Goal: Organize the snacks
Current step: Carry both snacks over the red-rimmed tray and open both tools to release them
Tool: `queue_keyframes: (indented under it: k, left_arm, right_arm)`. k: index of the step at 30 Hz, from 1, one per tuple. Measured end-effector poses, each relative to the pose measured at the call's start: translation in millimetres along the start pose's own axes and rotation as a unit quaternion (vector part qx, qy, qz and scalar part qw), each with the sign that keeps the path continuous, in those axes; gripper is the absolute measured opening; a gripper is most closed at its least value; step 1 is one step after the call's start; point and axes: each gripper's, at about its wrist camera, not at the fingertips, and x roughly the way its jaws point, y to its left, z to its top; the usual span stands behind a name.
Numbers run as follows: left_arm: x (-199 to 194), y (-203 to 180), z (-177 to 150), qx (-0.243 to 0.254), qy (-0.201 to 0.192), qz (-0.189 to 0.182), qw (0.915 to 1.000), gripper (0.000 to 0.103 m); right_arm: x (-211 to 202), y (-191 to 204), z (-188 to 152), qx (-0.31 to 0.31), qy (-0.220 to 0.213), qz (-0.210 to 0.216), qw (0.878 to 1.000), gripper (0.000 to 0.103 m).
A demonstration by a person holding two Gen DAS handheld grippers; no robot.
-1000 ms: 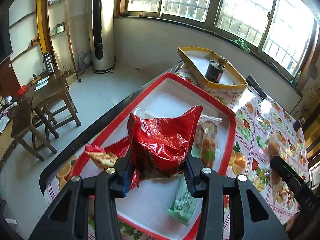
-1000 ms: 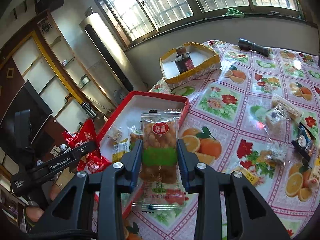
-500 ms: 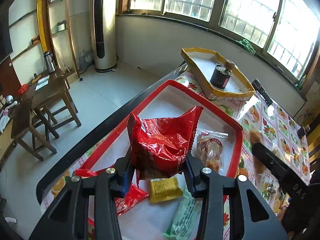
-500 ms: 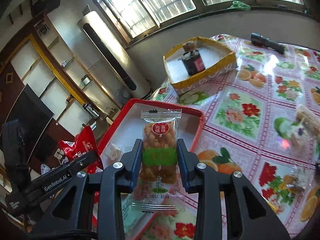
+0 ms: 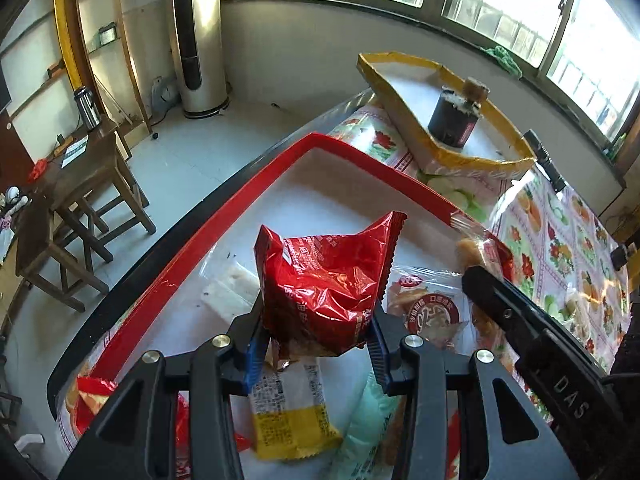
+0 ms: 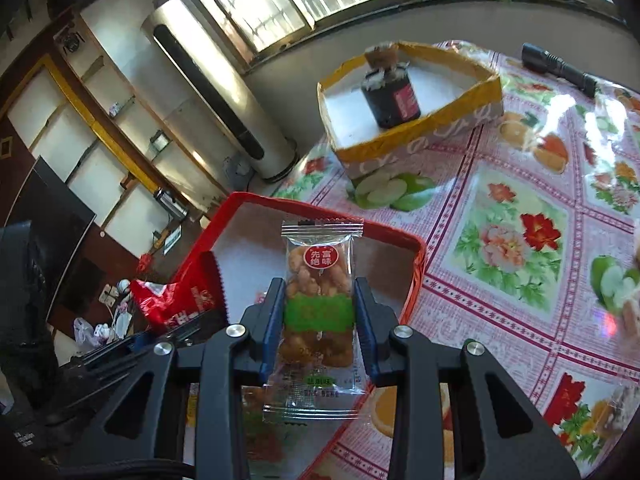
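Observation:
My left gripper is shut on a crumpled red snack bag and holds it above the red-rimmed white tray. My right gripper is shut on a clear packet of fried dough twists with a green band, held over the tray's right rim. The right gripper also shows in the left wrist view, and the red bag in the right wrist view. In the tray lie a yellow-ended packet, a pale green packet and a clear pastry packet.
A yellow-edged cardboard box with a dark jar stands beyond the tray. A black flashlight lies on the flowered tablecloth. Wooden stools and the floor are left of the table edge.
Both grippers have moved forward over the tray toward the yellow box, each still holding its snack. The right gripper now sits close beside the left.

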Motion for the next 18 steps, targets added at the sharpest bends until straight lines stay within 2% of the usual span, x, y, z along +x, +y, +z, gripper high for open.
queue_keyframes:
  k: [8, 10, 12, 18]
  left_arm:
    - [-1, -1, -2, 0.015, 0.0, 0.009, 0.9998, 0.047]
    - [-1, -1, -1, 0.015, 0.003, 0.016, 0.9998, 0.06]
    - [-1, 1, -1, 0.011, 0.003, 0.017, 0.9998, 0.063]
    - [-15, 7, -1, -0.007, -0.004, 0.008, 0.9999, 0.063]
  right_arm:
    - [5, 1, 1, -0.009, 0.007, 0.01, 1.0, 0.038]
    - [5, 0, 1, -0.004, 0.005, 0.01, 1.0, 0.042]
    - [2, -2, 2, -0.001, -0.001, 0.01, 1.0, 0.043]
    - [-20, -5, 2, 0.006, -0.027, 0.015, 1.0, 0.047]
